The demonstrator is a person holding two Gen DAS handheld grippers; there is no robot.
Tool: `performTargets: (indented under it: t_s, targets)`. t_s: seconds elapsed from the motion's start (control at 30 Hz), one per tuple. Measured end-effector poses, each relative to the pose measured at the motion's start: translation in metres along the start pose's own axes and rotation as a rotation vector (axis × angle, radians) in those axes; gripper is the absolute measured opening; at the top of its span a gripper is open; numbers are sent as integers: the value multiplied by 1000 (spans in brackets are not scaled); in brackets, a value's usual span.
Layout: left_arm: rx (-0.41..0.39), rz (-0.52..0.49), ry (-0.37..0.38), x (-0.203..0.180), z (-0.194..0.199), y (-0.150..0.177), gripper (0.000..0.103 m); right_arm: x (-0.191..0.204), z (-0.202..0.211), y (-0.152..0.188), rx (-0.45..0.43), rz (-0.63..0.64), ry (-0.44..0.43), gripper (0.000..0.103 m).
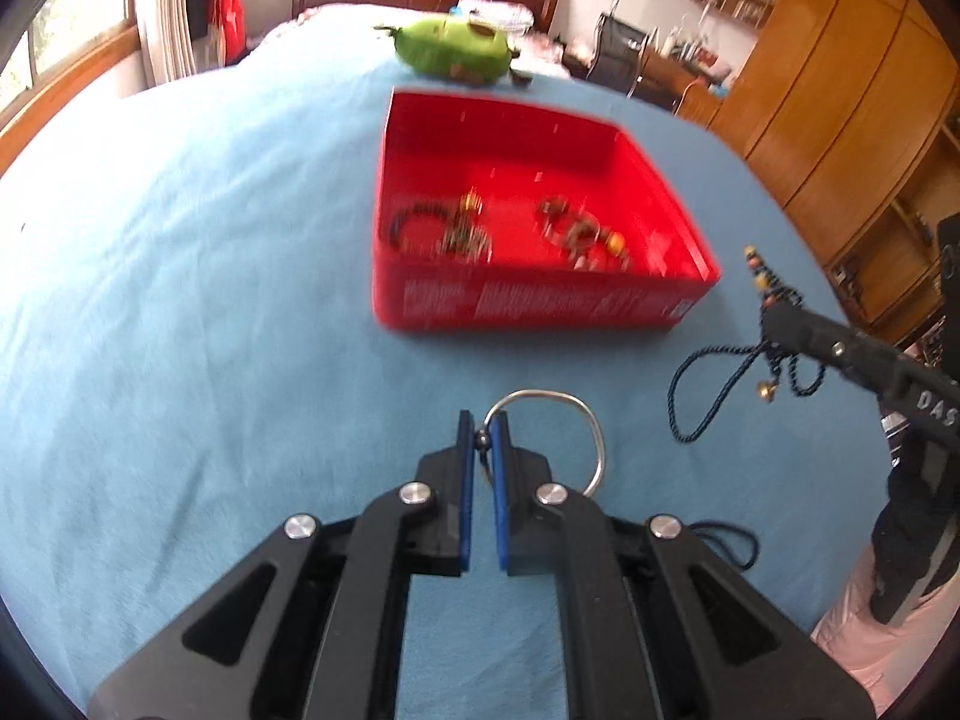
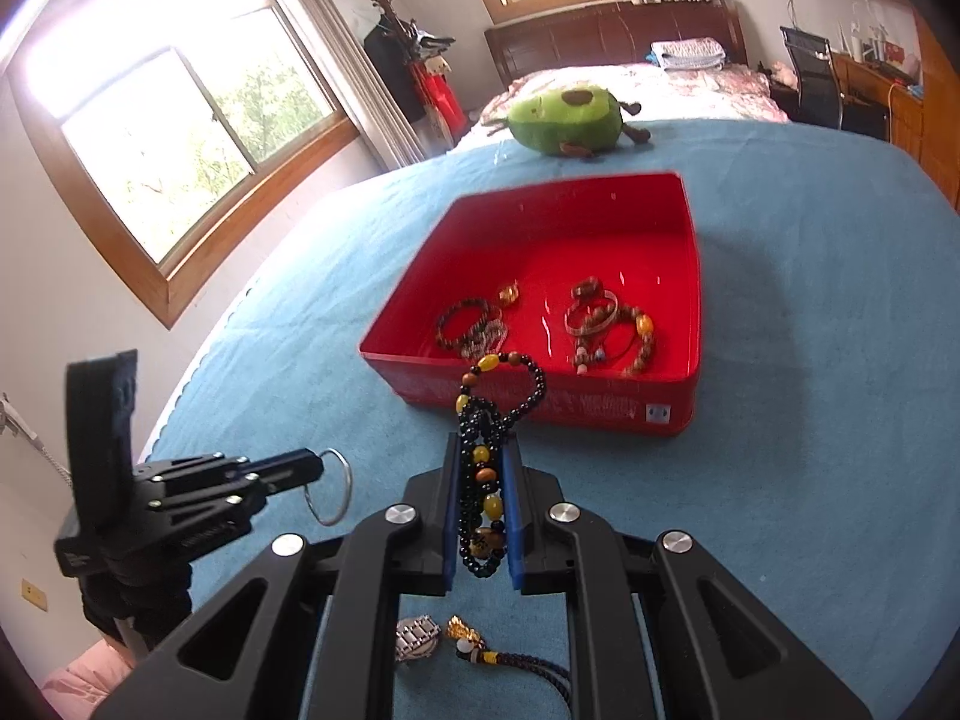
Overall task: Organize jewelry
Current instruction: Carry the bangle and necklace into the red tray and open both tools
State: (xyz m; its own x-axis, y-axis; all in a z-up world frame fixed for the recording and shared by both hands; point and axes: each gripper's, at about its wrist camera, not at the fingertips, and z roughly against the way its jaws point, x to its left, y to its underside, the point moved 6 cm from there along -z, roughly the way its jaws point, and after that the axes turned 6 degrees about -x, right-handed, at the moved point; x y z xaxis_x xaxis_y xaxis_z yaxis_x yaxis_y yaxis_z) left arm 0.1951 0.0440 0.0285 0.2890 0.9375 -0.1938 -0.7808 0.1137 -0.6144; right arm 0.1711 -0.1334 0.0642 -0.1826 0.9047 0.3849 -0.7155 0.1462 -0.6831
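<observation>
A red box (image 1: pixel 540 300) (image 2: pixel 540 402) sits on the blue bedspread and holds several bracelets (image 1: pixel 438 228) (image 2: pixel 606 324). My left gripper (image 1: pixel 483 432) (image 2: pixel 315 465) is shut on a silver bangle (image 1: pixel 576 414) (image 2: pixel 336 486), held above the cover in front of the box. My right gripper (image 2: pixel 483 450) (image 1: pixel 780 318) is shut on a dark beaded necklace (image 2: pixel 480 480) with yellow and brown beads; its cord loops (image 1: pixel 714 384) hang down in the left wrist view, to the right of the box.
A green avocado plush (image 1: pixel 456 51) (image 2: pixel 564 117) lies behind the box. A silver watch (image 2: pixel 417 639) and a gold charm on a braided cord (image 2: pixel 480 648) lie on the bedspread below my right gripper. Wooden wardrobes stand on the right, windows on the left.
</observation>
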Motion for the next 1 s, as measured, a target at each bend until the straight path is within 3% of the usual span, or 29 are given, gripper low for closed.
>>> performTargets:
  t_s: [0.2,0.47,0.77,1.0]
  targets:
    - [-77,10,15,-8,12,-48,4,3,9,-42,-61,8,-11,12]
    - [-112,54,12,-13,-27,-103,4,-18,-21,-93,-123,-25,-12,12]
    - [-4,81,-13,-3,-113,-124,4,-56,-109,-96,6,-34,74,12]
    - [52,82,-25,3,-148,-118,4,-63,-137,-82,65,-26,115,12]
